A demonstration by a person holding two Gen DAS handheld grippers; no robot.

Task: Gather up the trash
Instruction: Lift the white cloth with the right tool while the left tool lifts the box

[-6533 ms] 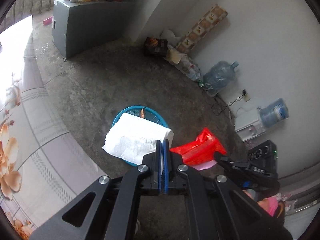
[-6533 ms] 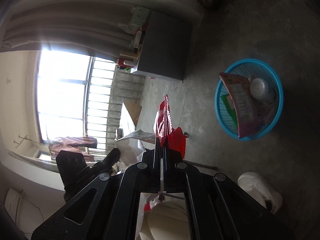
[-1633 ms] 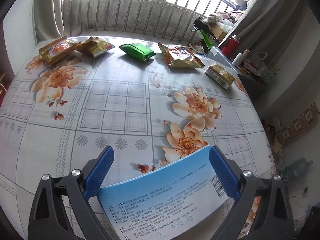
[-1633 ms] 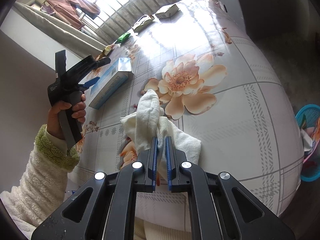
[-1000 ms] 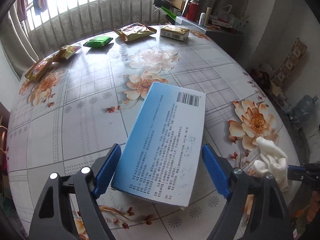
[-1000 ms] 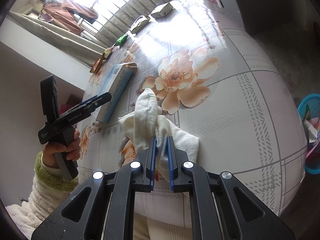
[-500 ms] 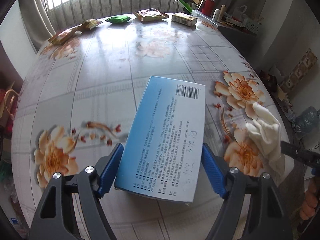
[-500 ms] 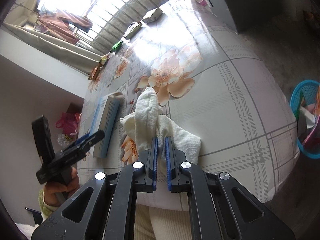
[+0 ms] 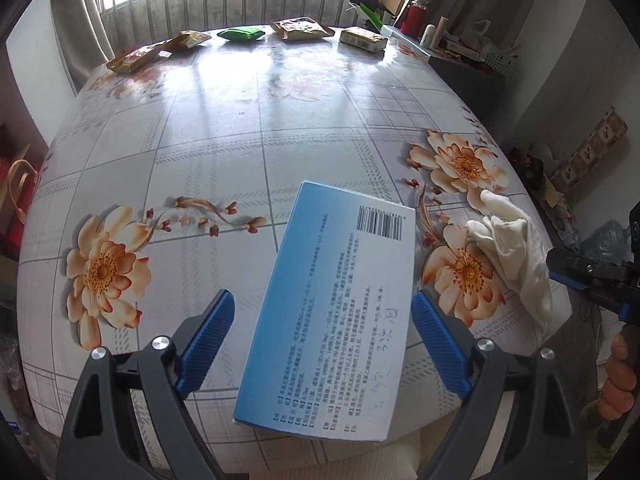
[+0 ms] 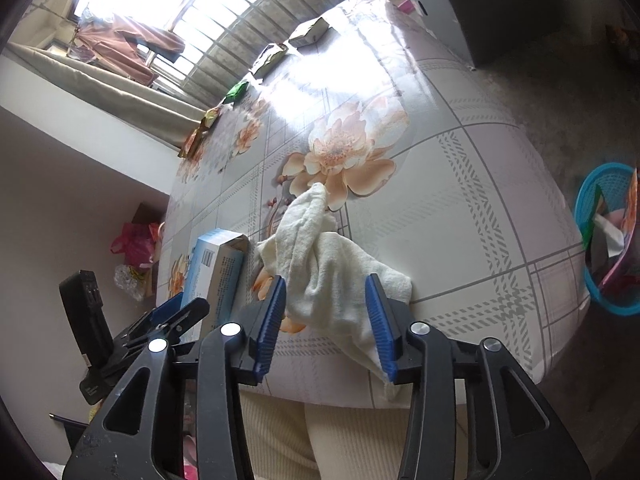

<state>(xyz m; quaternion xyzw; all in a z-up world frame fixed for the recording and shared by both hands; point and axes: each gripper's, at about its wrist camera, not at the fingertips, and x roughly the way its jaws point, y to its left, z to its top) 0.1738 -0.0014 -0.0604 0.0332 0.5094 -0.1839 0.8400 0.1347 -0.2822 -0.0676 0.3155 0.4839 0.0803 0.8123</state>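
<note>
The right tongs (image 10: 326,320), which a moment ago were clenched on the white cloth (image 10: 320,256), are now opening; the cloth lies slack between the blue pads near the lower middle of the right wrist frame, draped over the near edge of the flowered surface (image 10: 460,184). The left tongs (image 9: 322,340) are opening too: the blue box (image 9: 336,308) that sat snug between them half a second ago now rests flat on the surface with a clear gap at each pad. Both items look set down rather than carried. The blue basket (image 10: 608,240) with trash in it sits on the floor at the right edge of the frame, well apart from them. Neither piece is collected yet, so this reads as a release or a re-grip.
</note>
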